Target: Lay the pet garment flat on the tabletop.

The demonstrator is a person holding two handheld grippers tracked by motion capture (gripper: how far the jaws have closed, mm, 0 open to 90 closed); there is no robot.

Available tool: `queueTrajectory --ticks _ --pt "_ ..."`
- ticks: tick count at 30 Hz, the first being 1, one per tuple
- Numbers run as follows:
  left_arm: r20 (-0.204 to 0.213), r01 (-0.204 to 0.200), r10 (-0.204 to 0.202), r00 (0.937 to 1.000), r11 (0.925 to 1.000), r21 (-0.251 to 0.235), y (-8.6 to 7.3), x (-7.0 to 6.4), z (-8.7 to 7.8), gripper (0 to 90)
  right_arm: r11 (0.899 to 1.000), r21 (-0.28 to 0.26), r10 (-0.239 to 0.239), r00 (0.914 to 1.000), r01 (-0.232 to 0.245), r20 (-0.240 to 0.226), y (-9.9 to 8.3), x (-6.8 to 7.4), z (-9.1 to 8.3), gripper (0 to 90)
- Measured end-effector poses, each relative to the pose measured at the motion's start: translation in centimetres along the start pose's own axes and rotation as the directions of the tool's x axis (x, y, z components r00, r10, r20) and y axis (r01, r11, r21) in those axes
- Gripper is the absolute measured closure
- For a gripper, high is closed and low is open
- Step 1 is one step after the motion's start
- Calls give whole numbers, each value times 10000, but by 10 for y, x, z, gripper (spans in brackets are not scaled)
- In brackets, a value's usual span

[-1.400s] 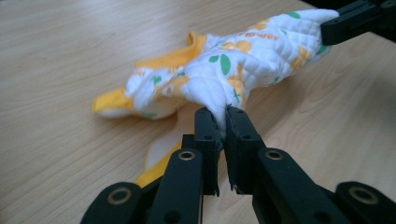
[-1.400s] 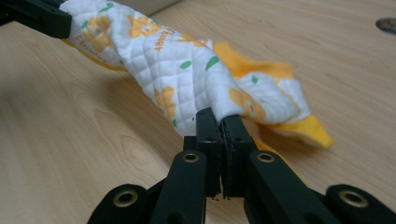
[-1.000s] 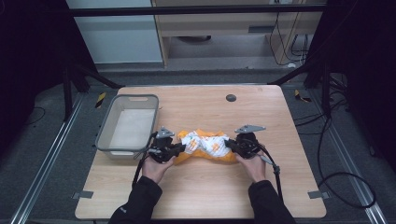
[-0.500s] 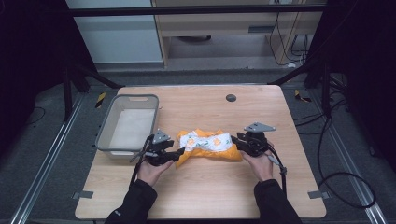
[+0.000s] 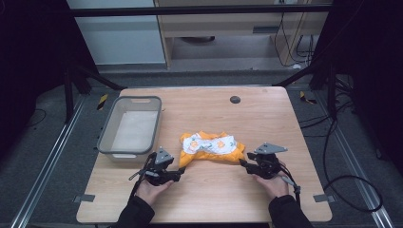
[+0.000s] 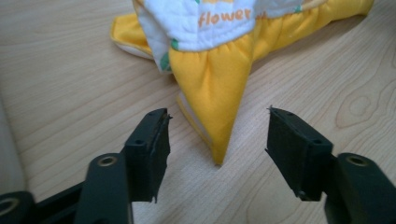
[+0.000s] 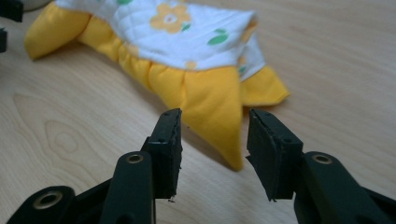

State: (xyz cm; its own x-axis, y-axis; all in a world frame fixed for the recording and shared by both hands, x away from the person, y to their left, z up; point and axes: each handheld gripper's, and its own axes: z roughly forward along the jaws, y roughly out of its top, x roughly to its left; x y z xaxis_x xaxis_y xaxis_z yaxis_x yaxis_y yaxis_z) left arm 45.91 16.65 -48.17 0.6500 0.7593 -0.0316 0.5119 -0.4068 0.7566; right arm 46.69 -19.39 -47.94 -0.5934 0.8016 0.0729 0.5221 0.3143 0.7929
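A yellow cloth with a white flowered panel (image 5: 209, 145) lies crumpled at the middle of the wooden table (image 5: 266, 118). My left gripper (image 5: 179, 170) is open at its left end. In the left gripper view a pointed yellow corner of the cloth (image 6: 215, 79) reaches down between the wide-apart jaws of the left gripper (image 6: 217, 116), touching neither. My right gripper (image 5: 243, 164) is open at the cloth's right end. The right gripper view shows another yellow corner of the cloth (image 7: 210, 98) lying between the jaws of the right gripper (image 7: 215, 116), which stand closer together.
A grey plastic bin (image 5: 107, 137) stands at the table's left, just beyond my left hand. A small dark round cap (image 5: 235, 99) sits at the far middle. Bare wood lies in front of and behind the cloth.
Both grippers have drawn back toward the near edge and slightly apart. The cloth now lies stretched out between them, a pointed corner toward each gripper.
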Motion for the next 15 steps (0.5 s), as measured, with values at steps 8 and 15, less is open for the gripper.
queueTrajectory --ticks 8,15 --pt "-89 -239 242 9997 9992 322 -3 2 11 672 9991 406 -162 9997 155 167 -2 3 19 646" --pt "65 -51 49 10000 9992 389 -1 4 8 808 9983 472 -369 9989 355 288 -2 1 21 644"
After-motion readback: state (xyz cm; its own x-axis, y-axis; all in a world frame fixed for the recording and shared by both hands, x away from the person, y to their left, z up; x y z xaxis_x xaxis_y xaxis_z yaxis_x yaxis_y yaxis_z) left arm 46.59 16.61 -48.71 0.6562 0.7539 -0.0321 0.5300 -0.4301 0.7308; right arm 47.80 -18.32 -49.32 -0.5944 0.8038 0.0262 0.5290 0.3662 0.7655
